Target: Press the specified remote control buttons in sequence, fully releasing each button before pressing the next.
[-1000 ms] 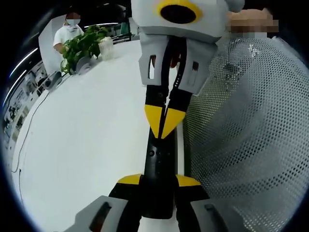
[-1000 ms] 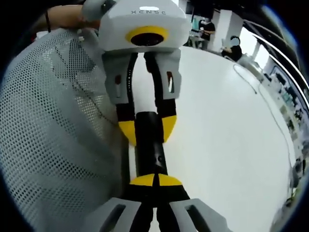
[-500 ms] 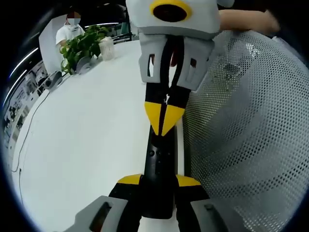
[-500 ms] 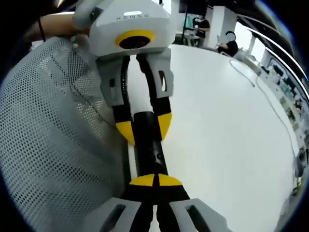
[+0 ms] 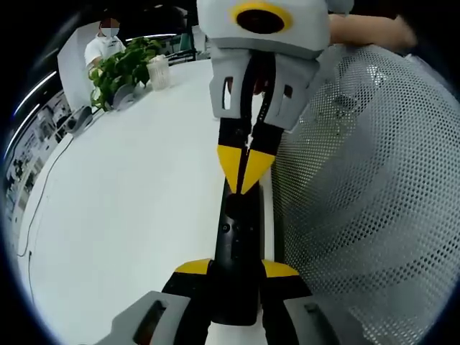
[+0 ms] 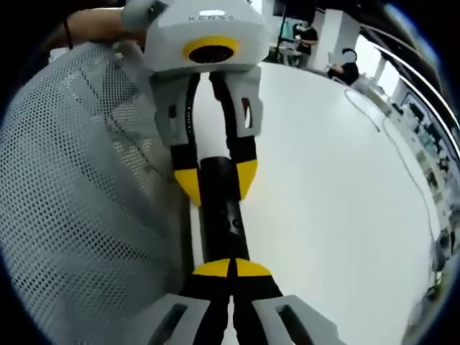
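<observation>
Two grippers meet on remote (image 5: 238, 244): left gripper (image 5: 237, 269) clamps it, right gripper (image 5: 245, 172) shut, tips on buttons. Progress through sequence unclear.

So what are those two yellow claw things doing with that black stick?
A person is working two hand-held grippers over a white table. The left gripper has its yellow-tipped jaws clamped around one end of a long black remote control, holding it steady. The right gripper has its jaws shut together, with their tips down on the remote's top face, as if pressing a button. A grey mesh fabric lies beside the remote, and a green potted plant stands at the table's far end.
</observation>
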{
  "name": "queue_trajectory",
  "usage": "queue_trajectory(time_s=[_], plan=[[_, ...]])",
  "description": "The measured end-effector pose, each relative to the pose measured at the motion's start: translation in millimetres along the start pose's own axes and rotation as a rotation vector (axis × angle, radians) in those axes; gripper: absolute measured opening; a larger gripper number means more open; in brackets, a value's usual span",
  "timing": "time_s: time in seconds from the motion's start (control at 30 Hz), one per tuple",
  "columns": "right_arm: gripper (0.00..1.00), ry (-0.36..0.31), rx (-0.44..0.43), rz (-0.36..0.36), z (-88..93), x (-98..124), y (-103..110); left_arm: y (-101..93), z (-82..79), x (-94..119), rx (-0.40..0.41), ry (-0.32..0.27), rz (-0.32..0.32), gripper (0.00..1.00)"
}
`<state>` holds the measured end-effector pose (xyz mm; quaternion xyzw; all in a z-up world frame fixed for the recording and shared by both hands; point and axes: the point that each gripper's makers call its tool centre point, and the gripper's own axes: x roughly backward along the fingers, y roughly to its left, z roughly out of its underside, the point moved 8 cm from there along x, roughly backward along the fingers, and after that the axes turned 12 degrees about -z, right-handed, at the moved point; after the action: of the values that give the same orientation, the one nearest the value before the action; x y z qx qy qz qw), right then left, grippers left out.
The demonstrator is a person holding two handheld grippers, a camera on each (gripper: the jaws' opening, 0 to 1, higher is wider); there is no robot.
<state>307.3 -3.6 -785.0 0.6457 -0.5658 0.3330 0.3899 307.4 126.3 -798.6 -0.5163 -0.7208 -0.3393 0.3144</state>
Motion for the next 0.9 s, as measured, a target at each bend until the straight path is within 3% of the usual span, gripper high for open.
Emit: queue_trajectory(time_s=[0.13, 0.3, 0.53, 0.63, 0.8, 0.9], plan=[[0.00, 0.014, 0.018, 0.006, -1.5, -0.4, -0.5, 0.1, -0.3, -0.2, -0.005, 0.002, 0.003, 0.25], [0.00, -0.038, -0.031, 0.003, 2.5, 1.2, -2.5, 0.1, -0.6, -0.4, -0.006, 0.004, 0.003, 0.25], [0.00, 0.055, 0.136, 0.026, -4.1, -3.1, 2.6, 0.0, -1.2, -0.4, -0.010, 0.007, 0.001, 0.25], [0.00, 0.057, 0.125, 0.027, -4.1, -2.7, 1.5, 0.1, -1.3, -0.4, -0.012, 0.009, 0.001, 0.25], [0.00, -0.027, -0.005, 0.002, 0.0, -0.3, -2.6, 0.2, -1.0, -0.7, -0.007, 0.008, -0.001, 0.25], [0.00, -0.013, 0.010, 0.002, -1.8, -0.1, -2.4, 0.1, -1.0, -0.7, -0.006, 0.007, -0.002, 0.25]])
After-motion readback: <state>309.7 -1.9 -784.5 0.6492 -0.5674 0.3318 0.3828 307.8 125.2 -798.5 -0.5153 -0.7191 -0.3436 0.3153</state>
